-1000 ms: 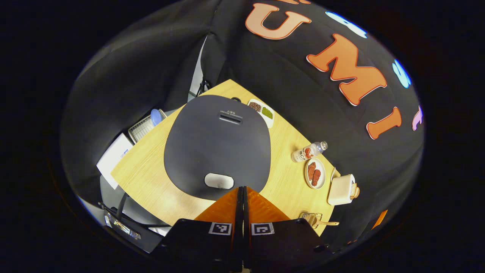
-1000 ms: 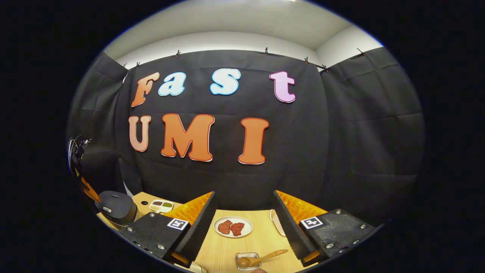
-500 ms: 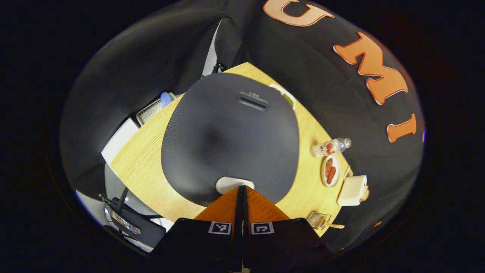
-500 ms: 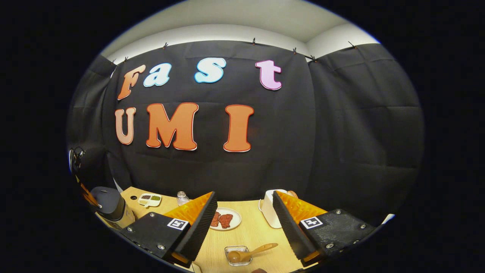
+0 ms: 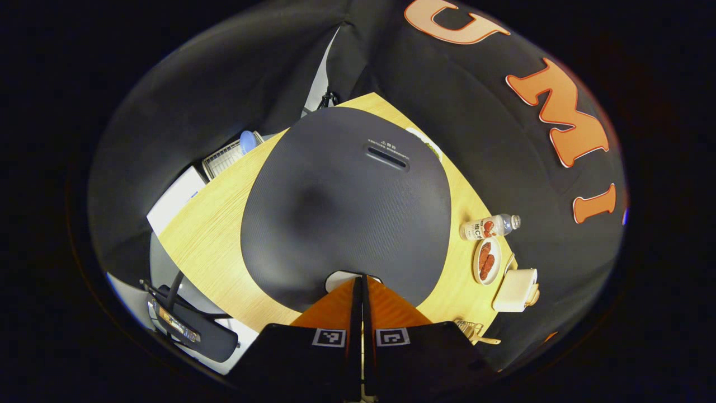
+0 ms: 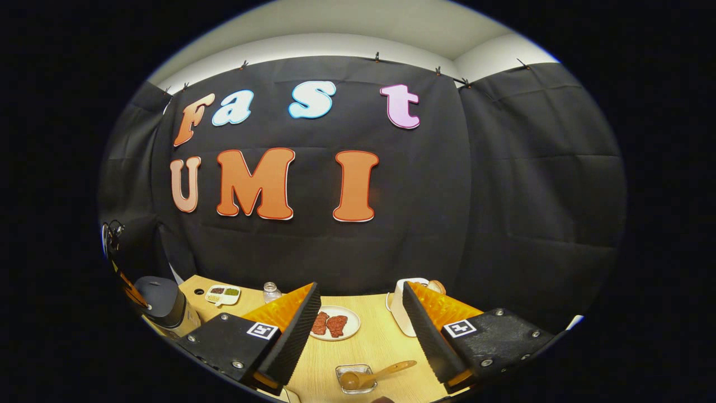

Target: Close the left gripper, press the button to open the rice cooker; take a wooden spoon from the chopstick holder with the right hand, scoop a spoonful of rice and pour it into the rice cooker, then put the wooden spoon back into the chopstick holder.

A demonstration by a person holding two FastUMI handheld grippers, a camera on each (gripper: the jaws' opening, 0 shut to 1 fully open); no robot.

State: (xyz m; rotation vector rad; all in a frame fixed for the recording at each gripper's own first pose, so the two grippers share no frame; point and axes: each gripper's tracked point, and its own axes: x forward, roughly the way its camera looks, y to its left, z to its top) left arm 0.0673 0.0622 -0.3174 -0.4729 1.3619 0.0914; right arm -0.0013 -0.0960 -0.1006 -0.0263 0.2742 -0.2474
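In the left gripper view, the left gripper (image 5: 358, 282) is clenched, its two fingers pressed together with only a thin seam between them and nothing held. Their joined tip sits on the near edge of the pale button (image 5: 342, 276), which lies at the near rim of the rice cooker (image 5: 344, 207) lid. The button is straight ahead of the tip and just beneath it, so the press looks like a short push along the fingers' own line; whether the tip already bears on the button cannot be told. The lid is down. Far right on the wooden table (image 5: 207, 240) lie a drink bottle (image 5: 488, 226), a plate of meat (image 5: 486, 261), a white container (image 5: 513, 290) and, nearest the edge, the wire chopstick holder (image 5: 469, 330) with a wooden handle poking out.

In the right gripper view, the right gripper (image 6: 361, 313) is released, jaws wide apart and empty, held above the table's near side. The wooden spoon (image 6: 376, 375) lies below and slightly ahead between the fingers, bowl in a small clear dish (image 6: 353, 378), handle running up to the right. This gripper is plainly the nearer one to it. This view also shows the cooker (image 6: 161, 302) from the side, far left, with the left gripper (image 6: 134, 291) on top.
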